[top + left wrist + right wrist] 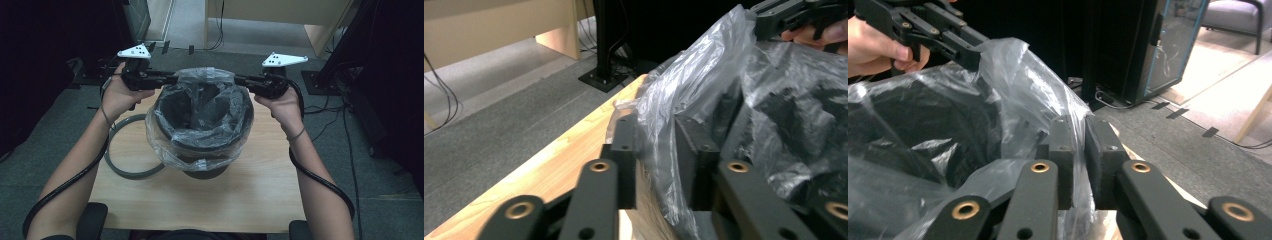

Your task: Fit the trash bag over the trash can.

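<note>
A black bin [200, 125] stands in the middle of the wooden table [200, 205], lined with a clear plastic bag [205, 76] draped over its rim. My left gripper [172, 78] reaches in from the left at the bag's far edge. In the left gripper view the film [684, 95] is bunched between the jaws of the left gripper [656, 150]. My right gripper [241, 79] comes in from the right at the same far edge. Its jaws stand nearly together, so the right gripper [1080, 145] pinches the bag's film [1018, 85]. The stretch of bag between the two grippers is lifted above the bin's rim.
A grey ring [117, 165] lies flat on the table to the left of the bin. Black stands and cables sit on the carpet beyond the table's far edge. A dark cabinet [1138, 50] stands off to the right.
</note>
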`<state>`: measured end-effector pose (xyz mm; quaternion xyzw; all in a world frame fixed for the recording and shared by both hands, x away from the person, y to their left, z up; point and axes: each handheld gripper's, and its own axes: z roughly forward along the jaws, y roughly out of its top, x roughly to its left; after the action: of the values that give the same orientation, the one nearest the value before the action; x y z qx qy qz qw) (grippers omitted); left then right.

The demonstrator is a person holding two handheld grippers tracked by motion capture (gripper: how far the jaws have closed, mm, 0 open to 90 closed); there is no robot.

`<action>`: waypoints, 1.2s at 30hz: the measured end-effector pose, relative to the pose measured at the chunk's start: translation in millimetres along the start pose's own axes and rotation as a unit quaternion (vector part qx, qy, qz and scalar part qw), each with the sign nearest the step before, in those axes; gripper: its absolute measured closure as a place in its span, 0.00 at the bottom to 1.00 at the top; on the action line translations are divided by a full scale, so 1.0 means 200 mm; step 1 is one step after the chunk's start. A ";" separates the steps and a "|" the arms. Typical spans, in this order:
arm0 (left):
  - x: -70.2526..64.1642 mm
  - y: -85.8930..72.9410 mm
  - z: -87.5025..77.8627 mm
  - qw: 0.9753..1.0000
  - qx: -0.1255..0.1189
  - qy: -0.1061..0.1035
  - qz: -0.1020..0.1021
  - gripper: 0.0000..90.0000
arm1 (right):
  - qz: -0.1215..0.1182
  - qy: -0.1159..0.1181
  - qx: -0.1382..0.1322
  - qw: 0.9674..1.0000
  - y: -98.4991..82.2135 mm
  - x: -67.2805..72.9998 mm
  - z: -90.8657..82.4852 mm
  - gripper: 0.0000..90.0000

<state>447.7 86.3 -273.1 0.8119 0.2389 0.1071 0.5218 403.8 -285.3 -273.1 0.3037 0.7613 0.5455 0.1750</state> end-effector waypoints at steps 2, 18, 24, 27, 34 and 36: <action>0.01 0.01 0.02 1.000 0.002 0.003 -0.004 0.88 | 0.004 -0.011 -0.001 1.000 0.01 -0.02 0.01 0.95; 0.11 0.01 0.16 0.999 0.013 0.027 -0.023 0.91 | 0.046 -0.047 0.020 0.998 -0.07 -0.13 0.13 0.96; 0.12 -0.02 0.19 0.999 0.013 0.020 -0.024 0.92 | 0.037 -0.045 0.035 0.998 -0.11 -0.13 0.15 0.97; 0.13 -0.05 0.20 0.999 0.029 0.024 -0.027 0.94 | 0.041 -0.046 0.044 0.997 -0.14 -0.14 0.17 0.98; 0.14 -0.07 0.18 0.999 0.027 0.016 -0.031 0.89 | 0.043 -0.035 0.071 0.996 -0.21 -0.16 0.18 0.95; 0.15 -0.07 0.16 0.999 0.022 0.016 -0.039 0.84 | 0.044 -0.039 0.065 0.996 -0.20 -0.16 0.16 0.89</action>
<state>484.0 81.2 -301.5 0.8112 0.2816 0.0946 0.5037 436.1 -292.6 -324.1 0.3684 0.7738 0.4897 0.1606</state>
